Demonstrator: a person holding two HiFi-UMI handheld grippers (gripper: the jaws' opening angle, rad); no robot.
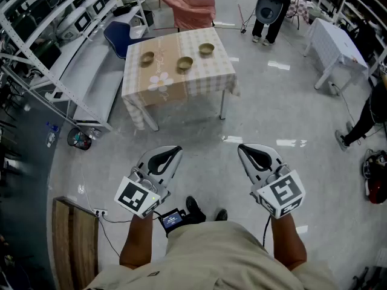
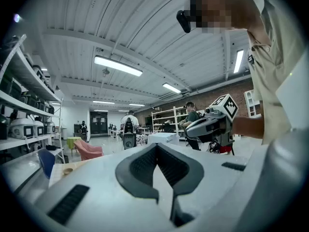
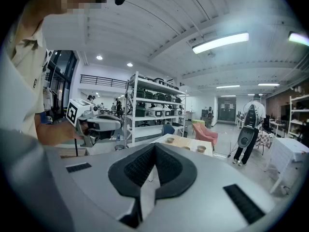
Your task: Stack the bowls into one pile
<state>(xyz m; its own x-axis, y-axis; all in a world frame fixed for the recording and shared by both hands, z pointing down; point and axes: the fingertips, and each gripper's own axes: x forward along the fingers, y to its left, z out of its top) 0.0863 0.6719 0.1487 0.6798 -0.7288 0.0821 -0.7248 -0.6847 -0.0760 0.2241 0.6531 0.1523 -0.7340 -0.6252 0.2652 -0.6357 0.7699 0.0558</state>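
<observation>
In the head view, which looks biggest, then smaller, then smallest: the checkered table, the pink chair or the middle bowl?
Largest: checkered table.
Next: pink chair, which sits farther off, so its true size is unsure.
Smallest: middle bowl.

left hand-held gripper and right hand-held gripper held out side by side, jaws together, empty.

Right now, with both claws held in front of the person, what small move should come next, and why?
Probably a step forward toward the table. The left bowl, middle bowl and right bowl sit apart on it, seemingly well beyond reach, while the left claw and right claw are both shut and empty near the waist.
</observation>
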